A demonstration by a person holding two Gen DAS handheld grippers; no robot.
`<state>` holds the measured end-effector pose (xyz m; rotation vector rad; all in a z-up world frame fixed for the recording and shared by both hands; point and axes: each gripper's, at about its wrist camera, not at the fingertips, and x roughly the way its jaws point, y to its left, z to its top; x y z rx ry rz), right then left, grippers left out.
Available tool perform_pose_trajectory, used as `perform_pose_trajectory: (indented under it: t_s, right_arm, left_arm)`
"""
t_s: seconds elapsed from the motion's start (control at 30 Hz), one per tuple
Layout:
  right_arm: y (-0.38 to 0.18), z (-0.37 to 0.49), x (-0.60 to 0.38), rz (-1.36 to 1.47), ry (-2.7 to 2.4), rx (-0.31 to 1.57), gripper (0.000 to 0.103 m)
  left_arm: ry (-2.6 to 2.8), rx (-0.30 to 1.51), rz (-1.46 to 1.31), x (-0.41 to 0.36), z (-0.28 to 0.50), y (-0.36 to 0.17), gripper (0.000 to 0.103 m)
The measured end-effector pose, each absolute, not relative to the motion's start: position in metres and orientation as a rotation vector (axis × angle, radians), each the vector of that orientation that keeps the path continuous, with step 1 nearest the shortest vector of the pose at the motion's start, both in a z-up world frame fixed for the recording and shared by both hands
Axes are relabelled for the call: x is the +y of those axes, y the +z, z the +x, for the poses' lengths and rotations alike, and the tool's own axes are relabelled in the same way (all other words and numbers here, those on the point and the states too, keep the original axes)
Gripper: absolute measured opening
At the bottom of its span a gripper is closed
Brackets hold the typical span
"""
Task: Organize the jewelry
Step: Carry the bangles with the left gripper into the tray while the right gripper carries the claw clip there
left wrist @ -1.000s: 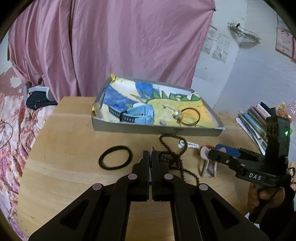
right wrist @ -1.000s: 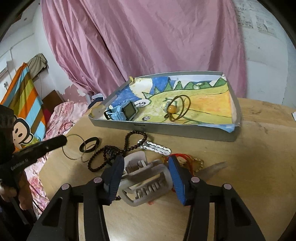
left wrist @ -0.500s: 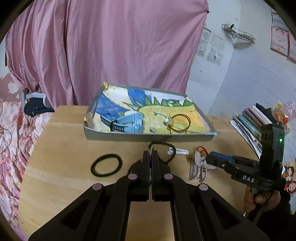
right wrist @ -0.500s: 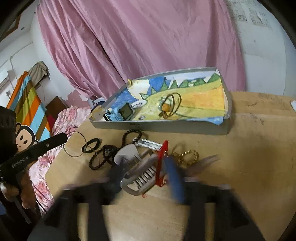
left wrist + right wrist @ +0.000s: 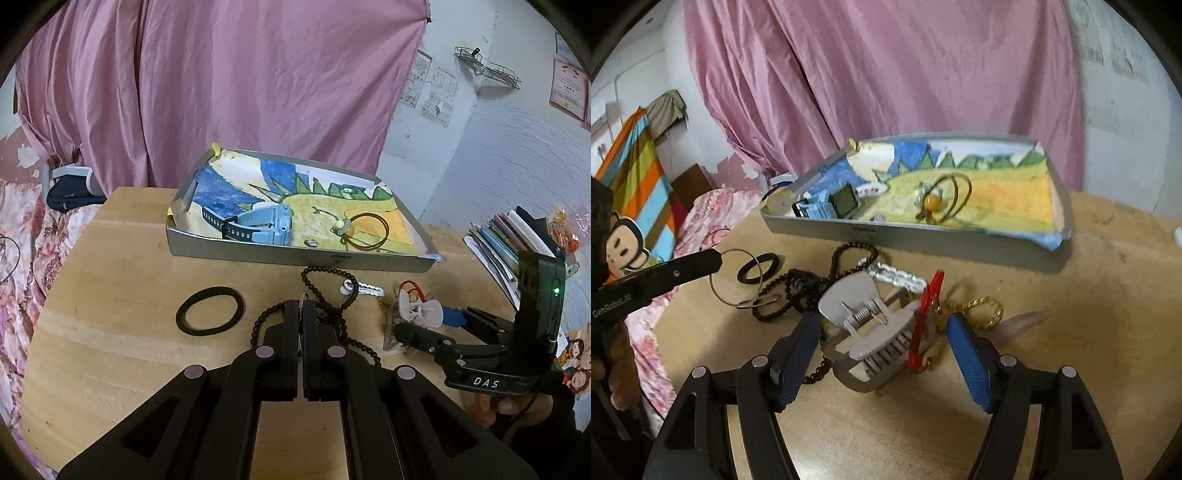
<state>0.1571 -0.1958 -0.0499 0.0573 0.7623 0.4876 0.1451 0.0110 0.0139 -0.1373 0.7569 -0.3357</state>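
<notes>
Left wrist view: the left gripper (image 5: 303,308) has its jaws pressed together on a thin wire ring, seen edge-on as a sliver between the fingertips. In the right wrist view the same thin ring (image 5: 737,277) hangs from that gripper's tip, above the wooden table (image 5: 1089,295).

The right gripper (image 5: 882,345) has its jaws spread wide, blue pads on either side of a grey hair claw clip (image 5: 866,325). Left pad looks to be touching or just beside the clip; right pad is apart from it. Whether the clip is lifted off the table I cannot tell. A red elastic band (image 5: 925,317) stands against the clip's right side, and a gold chain bracelet (image 5: 984,312) lies just beyond it.

Remaining loose items on the table: dark bead necklace (image 5: 332,295), black ring (image 5: 210,311), a white beaded piece (image 5: 364,290) near the tray's front wall.

The grey tray (image 5: 295,256), lined with a painted picture, sits at the far side of the table. Inside it: a light blue watch (image 5: 262,225), a brown cord loop with an amber bead (image 5: 365,232), and a small silver item (image 5: 311,242), too small to identify.

Pink curtain (image 5: 221,92) behind; stack of books (image 5: 506,240) at the right.
</notes>
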Motion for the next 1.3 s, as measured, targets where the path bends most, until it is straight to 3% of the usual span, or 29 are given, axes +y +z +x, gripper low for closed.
perform_pose_trajectory:
  t_s: [0.37, 0.6, 1.3]
  right_arm:
    - [-0.039, 0.168, -0.171, -0.123, 0.597, 0.74, 0.068]
    - [-0.044, 0.172, -0.175, -0.166, 0.578, 0.749, 0.045]
    - [0.013, 0.17, -0.202, 0.012, 0.64, 0.621, 0.044]
  left_arm:
    - [-0.31, 0.759, -0.163, 0.016, 0.143, 0.009, 0.0]
    - [-0.296, 0.764, -0.168, 0.02, 0.142, 0.008, 0.0]
    - [-0.292, 0.587, -0.123, 0.014, 0.16, 0.071, 0.0]
